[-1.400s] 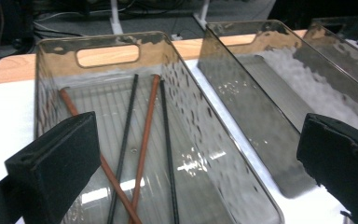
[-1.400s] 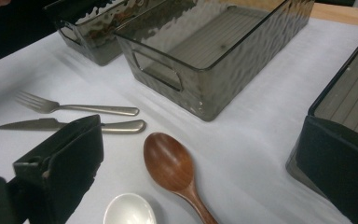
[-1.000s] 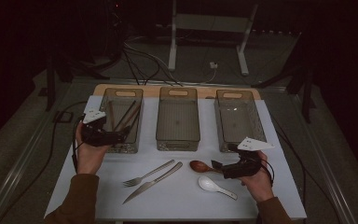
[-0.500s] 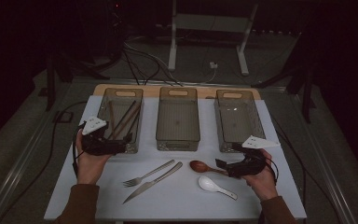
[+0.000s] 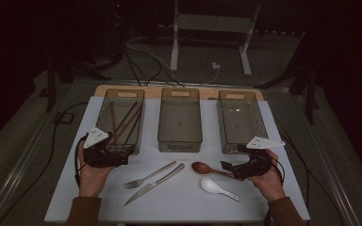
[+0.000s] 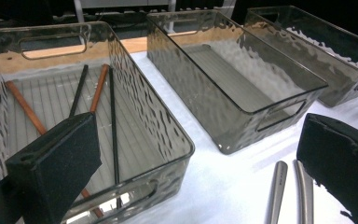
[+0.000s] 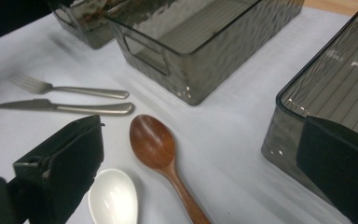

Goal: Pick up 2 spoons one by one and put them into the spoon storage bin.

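Three clear grey bins stand in a row at the back of the white table. The left bin (image 5: 102,112) (image 6: 168,126) holds several chopsticks (image 5: 125,122) (image 6: 112,116), brown and black. My left gripper (image 5: 124,157) (image 6: 200,182) is open just in front of that bin, with nothing between its jaws. My right gripper (image 5: 227,167) (image 7: 200,172) is open, low over the handle end of a brown wooden spoon (image 5: 201,167) (image 7: 154,140). The spoon lies on the table between the jaws, untouched. A white spoon (image 5: 212,185) (image 7: 114,198) lies beside it.
The middle bin (image 5: 180,143) (image 6: 279,93) (image 7: 200,70) and the right bin (image 5: 223,126) (image 7: 289,135) hold nothing. A fork (image 5: 148,176) (image 7: 70,87) and a knife (image 5: 156,183) (image 7: 65,107) lie side by side at the table's front centre. Dark floor with cables surrounds the table.
My left gripper has drawn back from over the left bin toward the table's front edge. The right gripper has barely shifted near the wooden spoon.
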`<act>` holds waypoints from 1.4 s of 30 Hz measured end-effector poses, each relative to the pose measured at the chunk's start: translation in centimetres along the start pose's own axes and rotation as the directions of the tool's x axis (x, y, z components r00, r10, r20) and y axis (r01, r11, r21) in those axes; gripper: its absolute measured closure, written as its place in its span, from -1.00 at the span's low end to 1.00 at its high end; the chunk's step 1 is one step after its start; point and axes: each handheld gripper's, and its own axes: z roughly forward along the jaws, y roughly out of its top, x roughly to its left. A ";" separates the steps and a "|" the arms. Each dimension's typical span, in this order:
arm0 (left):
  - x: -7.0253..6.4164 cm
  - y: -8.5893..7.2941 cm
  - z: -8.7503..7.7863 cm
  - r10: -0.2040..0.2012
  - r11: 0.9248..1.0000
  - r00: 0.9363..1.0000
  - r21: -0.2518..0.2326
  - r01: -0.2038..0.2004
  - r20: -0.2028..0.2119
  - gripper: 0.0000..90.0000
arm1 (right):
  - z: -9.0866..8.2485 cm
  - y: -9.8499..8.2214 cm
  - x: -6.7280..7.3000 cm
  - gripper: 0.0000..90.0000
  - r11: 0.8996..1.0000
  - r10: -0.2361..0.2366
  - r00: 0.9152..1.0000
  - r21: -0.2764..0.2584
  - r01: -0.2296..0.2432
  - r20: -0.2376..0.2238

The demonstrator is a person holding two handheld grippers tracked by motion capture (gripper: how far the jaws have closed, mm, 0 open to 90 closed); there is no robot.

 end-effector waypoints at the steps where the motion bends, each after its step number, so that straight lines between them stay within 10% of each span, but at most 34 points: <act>1: 0.0 -0.1 -0.1 -0.004 1.000 1.000 0.000 0.004 0.002 -0.99 | 0.0 0.0 0.0 -0.98 1.000 -0.003 1.000 0.006 0.003 -0.001; 18: -0.6 -1.9 -0.8 -0.022 1.000 1.000 0.000 0.022 0.016 -0.99 | 0.8 -0.5 0.0 -0.86 0.987 -0.095 0.995 0.130 0.093 0.008; 42: -0.5 -2.2 -1.4 -0.032 0.999 0.999 -0.006 0.032 0.012 -0.99 | 3.8 -0.7 0.7 -0.10 0.952 -0.186 0.982 0.241 0.190 -0.038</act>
